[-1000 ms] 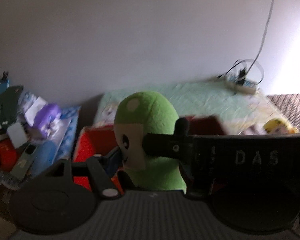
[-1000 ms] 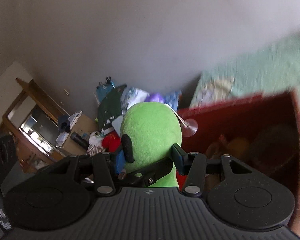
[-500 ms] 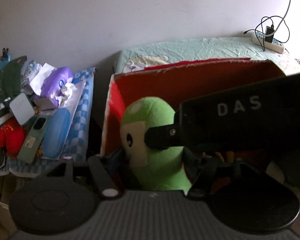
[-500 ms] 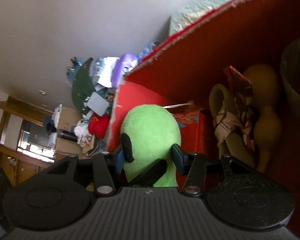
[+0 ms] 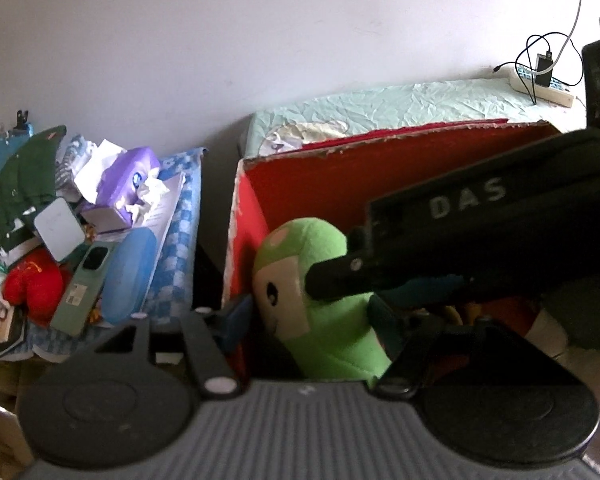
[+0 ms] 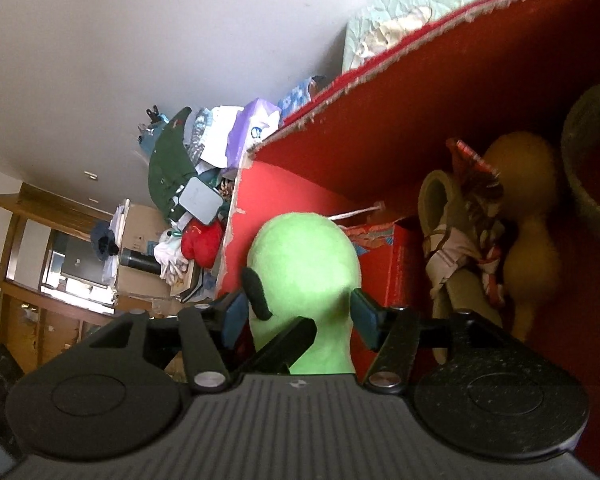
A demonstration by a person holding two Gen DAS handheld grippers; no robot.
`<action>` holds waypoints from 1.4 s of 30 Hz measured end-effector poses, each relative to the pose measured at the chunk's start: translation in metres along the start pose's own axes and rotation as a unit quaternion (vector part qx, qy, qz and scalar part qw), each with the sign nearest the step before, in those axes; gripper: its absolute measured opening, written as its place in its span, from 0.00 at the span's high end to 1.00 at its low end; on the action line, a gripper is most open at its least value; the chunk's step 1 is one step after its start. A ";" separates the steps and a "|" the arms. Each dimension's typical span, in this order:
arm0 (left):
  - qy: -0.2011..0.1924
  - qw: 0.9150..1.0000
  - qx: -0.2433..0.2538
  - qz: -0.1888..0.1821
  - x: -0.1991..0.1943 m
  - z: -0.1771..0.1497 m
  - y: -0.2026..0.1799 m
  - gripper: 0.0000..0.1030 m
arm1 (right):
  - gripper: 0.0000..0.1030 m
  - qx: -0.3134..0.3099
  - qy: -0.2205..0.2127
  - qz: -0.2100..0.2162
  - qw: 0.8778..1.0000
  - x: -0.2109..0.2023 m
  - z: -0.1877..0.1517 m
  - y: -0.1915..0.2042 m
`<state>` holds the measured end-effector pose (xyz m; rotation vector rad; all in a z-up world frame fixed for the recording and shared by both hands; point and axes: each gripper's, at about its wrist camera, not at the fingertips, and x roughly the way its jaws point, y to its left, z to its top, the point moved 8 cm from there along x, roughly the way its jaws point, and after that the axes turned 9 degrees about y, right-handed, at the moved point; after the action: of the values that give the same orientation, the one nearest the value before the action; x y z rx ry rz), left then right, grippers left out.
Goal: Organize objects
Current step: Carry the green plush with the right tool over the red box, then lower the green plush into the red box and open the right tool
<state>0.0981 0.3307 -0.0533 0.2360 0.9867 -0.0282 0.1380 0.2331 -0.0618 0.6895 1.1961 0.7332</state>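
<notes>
A green plush toy [image 5: 316, 296] with a pale face sits between the fingers of both grippers, low inside the left end of a red cardboard box [image 5: 380, 168]. My left gripper [image 5: 312, 320] is shut on its body. My right gripper [image 6: 300, 312] is shut on the same toy [image 6: 304, 264], and its black body crosses the left wrist view from the right. The box wall [image 6: 440, 92] shows in the right wrist view, with a doll [image 6: 460, 240] and yellow-brown plush shapes [image 6: 532, 216] inside.
A pile of clutter lies left of the box: purple tissue pack [image 5: 124, 180], red plush [image 5: 32, 284], green phone [image 5: 82, 288], blue case [image 5: 128, 272], dark green cloth [image 5: 24, 184]. A bed with a pale green sheet [image 5: 400, 108] and a power strip [image 5: 540, 88] lies behind.
Both grippers have lowered the green plush from above the box rim down into the red box. The grip on it has not changed.
</notes>
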 end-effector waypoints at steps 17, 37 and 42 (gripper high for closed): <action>-0.010 1.000 -0.012 0.008 -0.028 -0.009 -0.003 0.26 | 0.40 -0.012 -0.049 -0.005 0.999 -0.027 -0.005 0.005; -0.034 0.999 -0.018 -0.034 -0.069 -0.003 -0.039 0.20 | 0.41 -0.061 -0.143 -0.052 0.986 -0.100 -0.031 -0.005; -0.032 0.996 -0.002 -0.079 -0.074 0.003 -0.076 0.20 | 0.41 -0.055 -0.177 -0.070 0.980 -0.145 -0.042 -0.029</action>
<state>0.0498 0.2501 -0.0047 0.1517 0.9398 -0.1763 0.0721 0.1033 -0.0135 0.6065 0.8613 0.5279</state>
